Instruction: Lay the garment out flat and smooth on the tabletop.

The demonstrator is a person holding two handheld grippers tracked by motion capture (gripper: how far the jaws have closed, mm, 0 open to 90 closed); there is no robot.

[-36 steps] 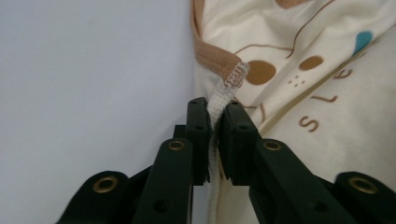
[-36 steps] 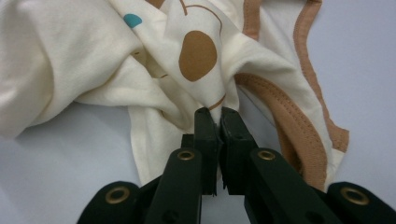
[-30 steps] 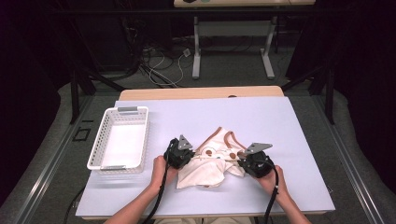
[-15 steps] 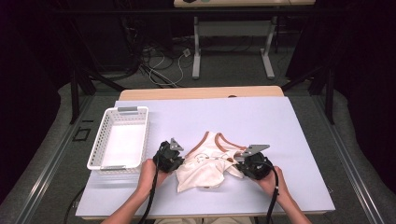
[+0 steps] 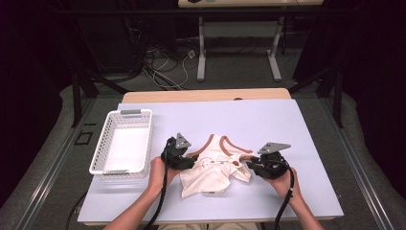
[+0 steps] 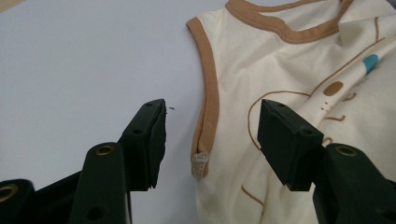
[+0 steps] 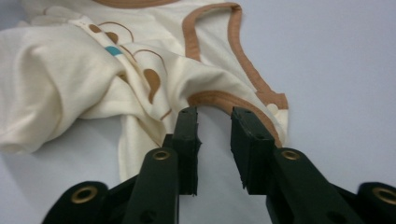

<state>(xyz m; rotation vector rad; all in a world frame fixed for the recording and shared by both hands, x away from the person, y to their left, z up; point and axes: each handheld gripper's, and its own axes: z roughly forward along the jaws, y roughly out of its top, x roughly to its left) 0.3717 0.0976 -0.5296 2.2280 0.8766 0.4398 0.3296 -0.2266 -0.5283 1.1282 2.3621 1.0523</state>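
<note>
A cream sleeveless baby top (image 5: 214, 173) with brown trim lies crumpled on the lavender table (image 5: 268, 120). My left gripper (image 5: 191, 162) sits at its left edge. Its jaws have just been opening and now stand wide apart (image 6: 212, 135), with the brown armhole trim (image 6: 208, 98) lying loose between them, untouched by the pads. My right gripper (image 5: 250, 165) is at the top's right side. Its jaws have also just been opening, and a narrow gap (image 7: 215, 126) shows between them. The brown-edged fold (image 7: 219, 100) lies just past the tips, not pinched.
A white plastic basket (image 5: 98, 153) stands empty at the table's left, close to the left hand. A wooden strip (image 5: 206, 95) borders the far edge. Bare lavender surface stretches behind and to the right of the top.
Both grippers were shut on the top and have let go, the left jaws spreading wide and the right a little. The top now lies flatter, with its neckline spread out.
</note>
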